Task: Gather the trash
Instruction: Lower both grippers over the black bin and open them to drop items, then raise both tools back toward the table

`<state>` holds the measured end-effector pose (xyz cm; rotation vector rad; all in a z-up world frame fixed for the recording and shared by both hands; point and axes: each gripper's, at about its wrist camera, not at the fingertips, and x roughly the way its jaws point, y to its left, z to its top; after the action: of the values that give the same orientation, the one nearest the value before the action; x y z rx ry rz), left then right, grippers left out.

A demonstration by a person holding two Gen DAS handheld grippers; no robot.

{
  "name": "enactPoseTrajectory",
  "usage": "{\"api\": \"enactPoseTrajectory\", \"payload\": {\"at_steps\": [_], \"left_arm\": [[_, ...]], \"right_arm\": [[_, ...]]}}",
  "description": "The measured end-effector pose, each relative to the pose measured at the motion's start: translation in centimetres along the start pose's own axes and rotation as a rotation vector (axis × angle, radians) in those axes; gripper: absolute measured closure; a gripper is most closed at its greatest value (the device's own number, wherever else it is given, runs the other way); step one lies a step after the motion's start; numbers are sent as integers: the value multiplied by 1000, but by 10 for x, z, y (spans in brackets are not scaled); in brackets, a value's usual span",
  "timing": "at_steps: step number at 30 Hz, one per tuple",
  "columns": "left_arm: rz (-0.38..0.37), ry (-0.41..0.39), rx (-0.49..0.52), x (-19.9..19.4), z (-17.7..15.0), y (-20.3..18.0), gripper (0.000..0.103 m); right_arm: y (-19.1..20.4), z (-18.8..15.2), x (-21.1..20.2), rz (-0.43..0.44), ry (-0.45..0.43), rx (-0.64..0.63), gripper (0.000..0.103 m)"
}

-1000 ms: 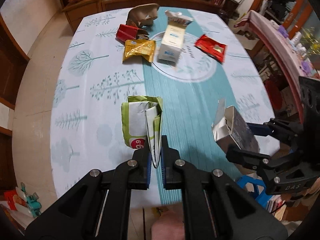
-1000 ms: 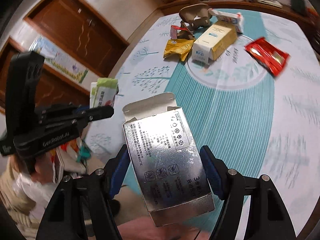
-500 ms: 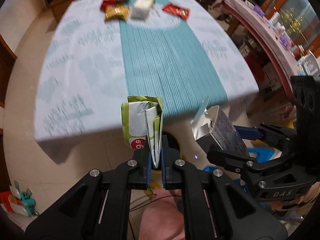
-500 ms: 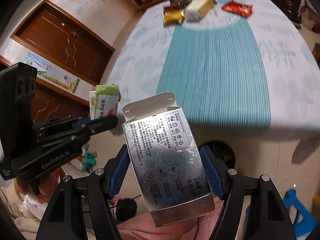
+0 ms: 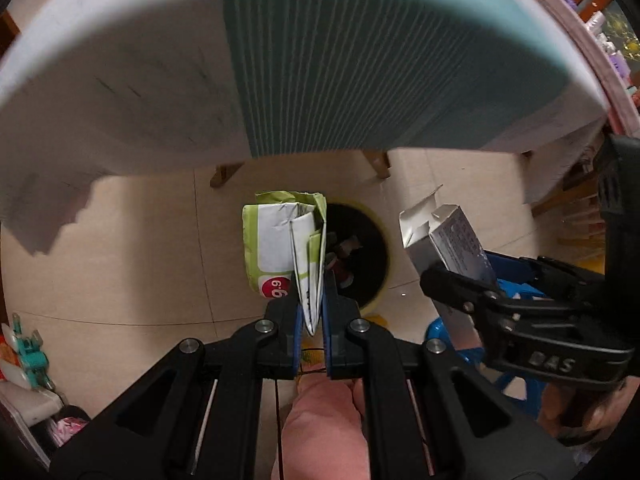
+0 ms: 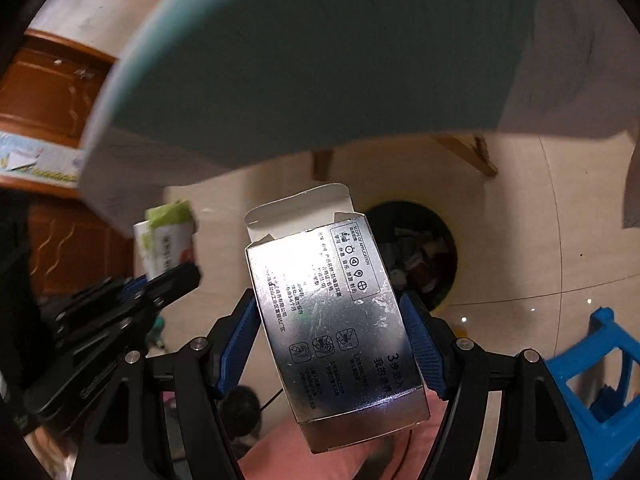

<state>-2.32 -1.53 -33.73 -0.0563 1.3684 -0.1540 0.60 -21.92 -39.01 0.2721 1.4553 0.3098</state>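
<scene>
My left gripper (image 5: 311,312) is shut on a flattened green and white wrapper (image 5: 276,244) that stands up between its blue pads. It hangs over the floor, just left of a round black trash bin (image 5: 360,258) with a yellow rim and scraps inside. My right gripper (image 6: 332,320) is shut on a silver cardboard box (image 6: 328,320) with an open top flap, held in front of the same bin (image 6: 420,256). In the left wrist view the box (image 5: 452,236) and right gripper (image 5: 492,296) sit to the right. The wrapper (image 6: 168,240) shows at the left in the right wrist view.
The table's edge, with its hanging white and teal cloth (image 5: 320,60), looms above the bin, and wooden table legs (image 5: 378,158) stand behind it. A blue plastic stool (image 6: 596,364) is at the right. Toys and clutter (image 5: 28,356) lie at the left on the beige tiles.
Both grippers have dropped from above the tabletop to below its edge, each keeping its item. The table's trash has left view, and the floor bin has come into sight.
</scene>
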Motion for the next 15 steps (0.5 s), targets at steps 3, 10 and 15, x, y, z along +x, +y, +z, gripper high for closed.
{"api": "enactPoseTrajectory", "payload": {"at_steps": [3,10,15], "left_arm": [[15,-9,-10,42,-8,-1,98],[63,-6,-43,116,-22,0,98],[52,49,-76,150,-14,8,64]], "right_arm": [[-25,-7,50,-19,5,32,32],[-61,-8,138,-41,36,73,29],[-76,-2,168,-20,62,109,15]]}}
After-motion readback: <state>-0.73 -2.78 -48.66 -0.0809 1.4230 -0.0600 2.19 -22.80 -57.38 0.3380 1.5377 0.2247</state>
